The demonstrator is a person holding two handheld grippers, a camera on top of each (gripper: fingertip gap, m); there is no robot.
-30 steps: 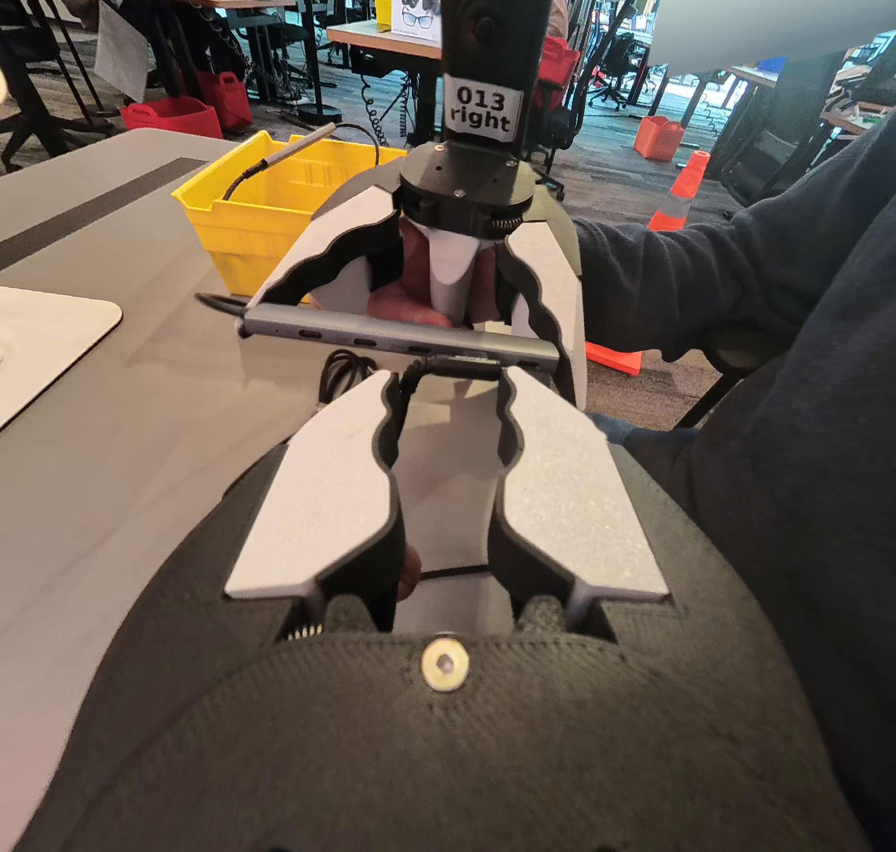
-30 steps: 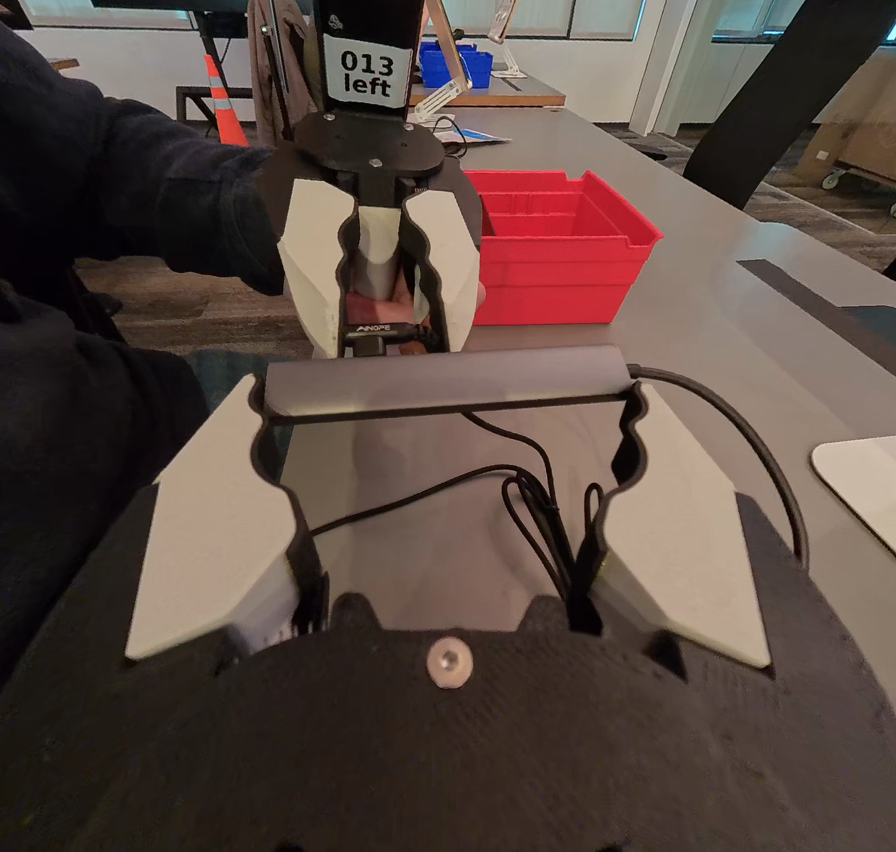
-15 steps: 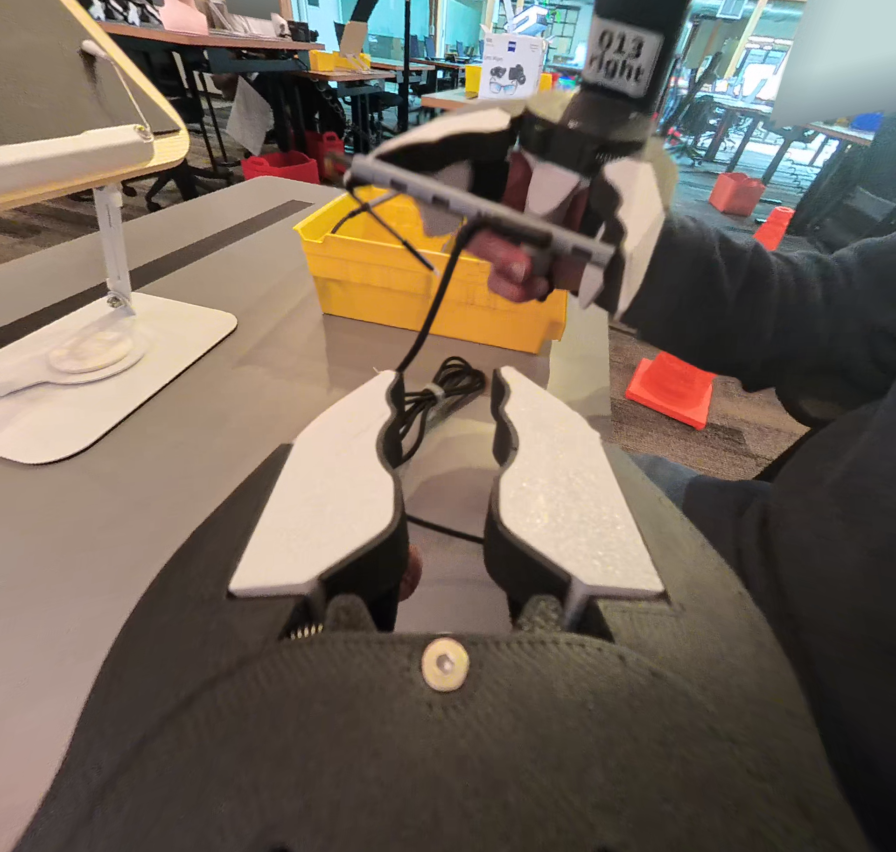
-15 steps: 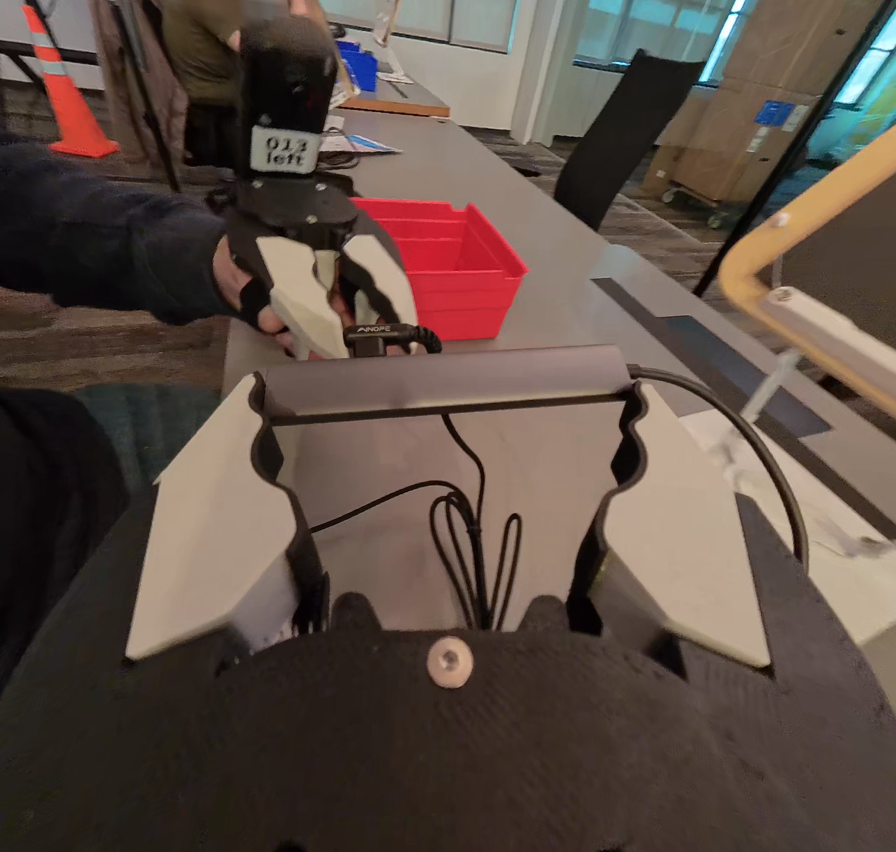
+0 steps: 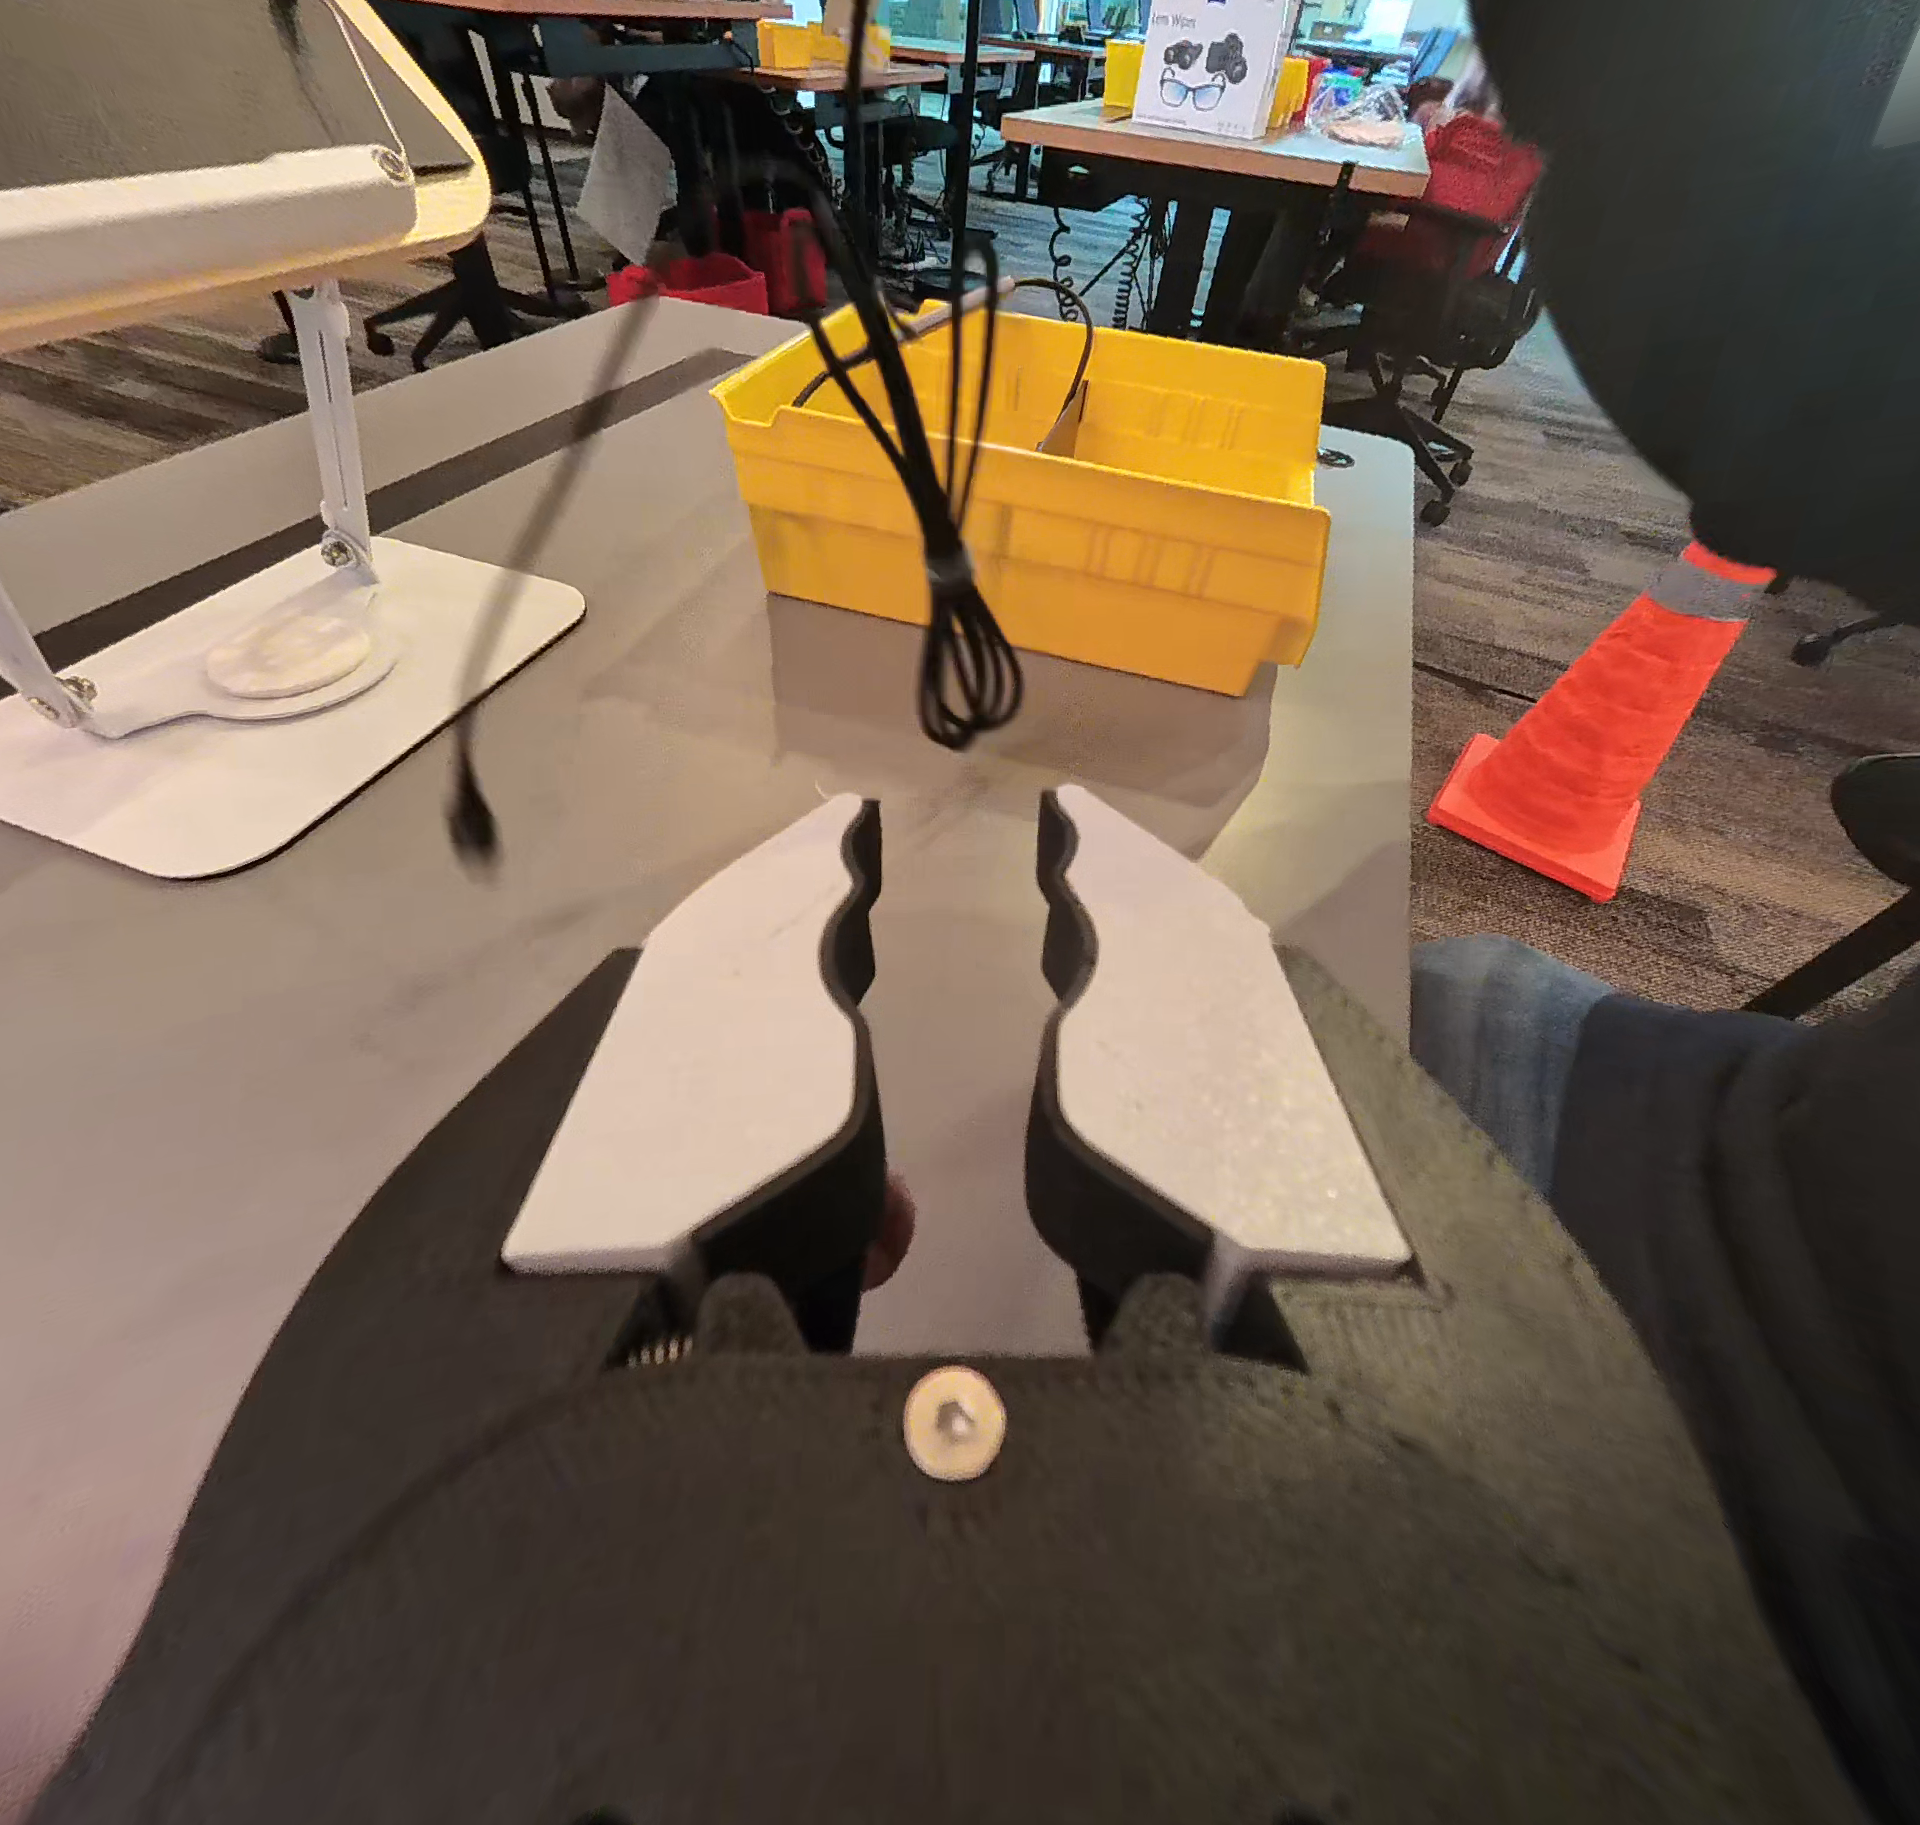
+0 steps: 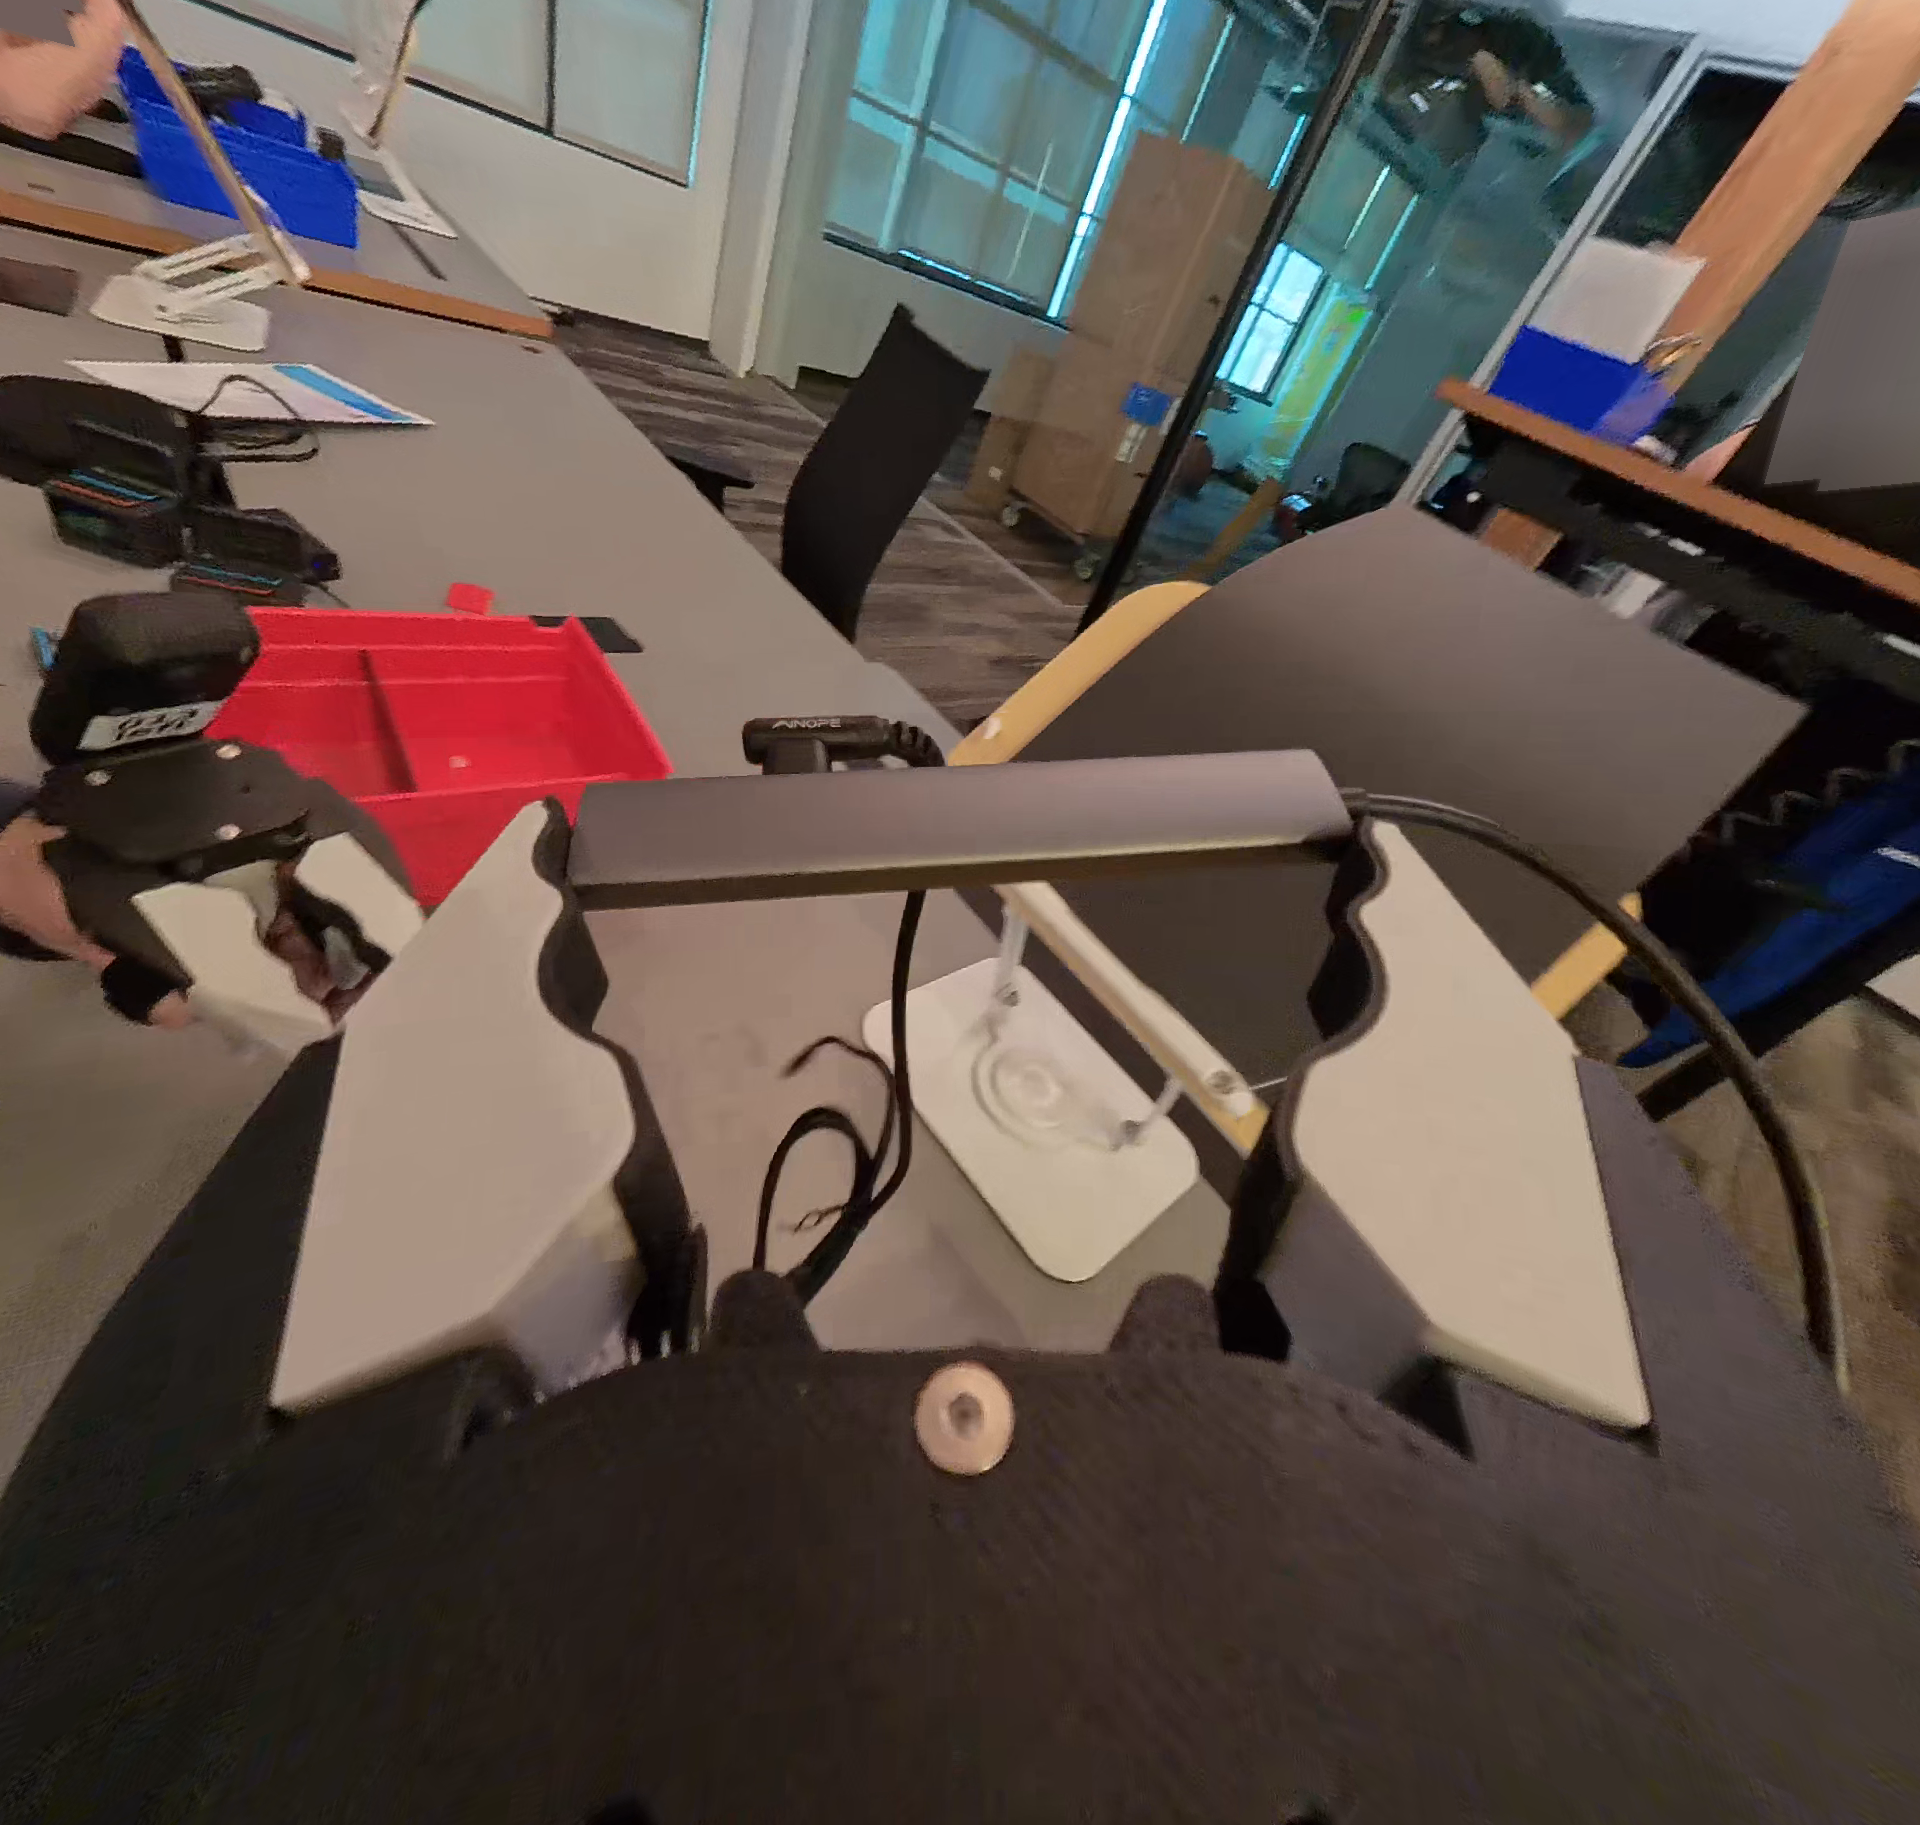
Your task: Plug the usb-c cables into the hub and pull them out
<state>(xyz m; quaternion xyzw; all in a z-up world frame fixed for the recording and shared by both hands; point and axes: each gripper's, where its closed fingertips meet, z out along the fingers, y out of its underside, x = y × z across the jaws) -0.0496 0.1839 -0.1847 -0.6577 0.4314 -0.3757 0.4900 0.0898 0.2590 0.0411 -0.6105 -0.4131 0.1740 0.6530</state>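
We hold the slim dark-grey metal USB hub (image 6: 951, 825) lifted off the grey table (image 6: 499, 487), with our right gripper (image 6: 956, 871) clenched on its two ends. A second ago the hub sat low in front of us and our left gripper (image 5: 956, 819) was closed on the plug of the black USB-C cable (image 5: 951, 570); now the plug (image 6: 821, 736) sits seated in the hub's far side at about 11 o'clock of the bar, and the left gripper has let go and dropped away to 9 o'clock in the right wrist view (image 6: 260, 934). Its fingers stand parted with nothing between them.

From the left wrist view the tied coil of that cable hangs in mid-air at 12 o'clock, in front of the yellow plastic bin (image 5: 1039, 508). A second black lead (image 5: 540, 580) swings blurred at 10 o'clock, near the white tablet stand base (image 5: 260, 715); we cannot tell what it belongs to. The red divided bin (image 6: 436, 726) lies at 10 o'clock of the right wrist view.

We judge the plug-in done for this cable: it bears its own weight from the port. What remains is to regrip the plug and pull it straight out, or to fetch another cable first.
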